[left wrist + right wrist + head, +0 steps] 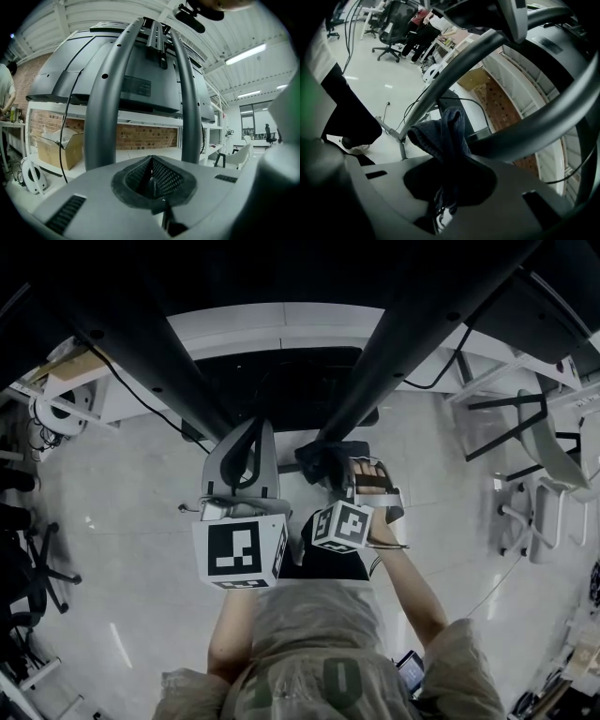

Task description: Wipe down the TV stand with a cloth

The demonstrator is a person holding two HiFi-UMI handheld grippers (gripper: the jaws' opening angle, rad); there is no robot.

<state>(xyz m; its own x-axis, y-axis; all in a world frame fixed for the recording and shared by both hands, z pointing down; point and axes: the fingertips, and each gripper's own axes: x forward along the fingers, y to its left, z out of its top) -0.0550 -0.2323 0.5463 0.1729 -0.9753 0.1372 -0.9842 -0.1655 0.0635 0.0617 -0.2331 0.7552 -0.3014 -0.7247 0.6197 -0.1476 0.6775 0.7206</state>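
no lettering can be read; the print on the person's shirt (330, 679) is too dim.

The cloth (443, 133) is dark blue, bunched into folds and pinched in the right gripper (439, 211), near a tube of the TV stand (461, 65). The stand's 2 curved grey metal tubes rise to the back of a dark TV (140, 84).

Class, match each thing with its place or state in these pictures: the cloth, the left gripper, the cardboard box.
Column A
1. cloth
2. left gripper
3. cardboard box

Column B
a. sitting on a white shelf
b. shut and empty
c. pinched in the right gripper

Pairs: 1-c; 2-b; 3-a
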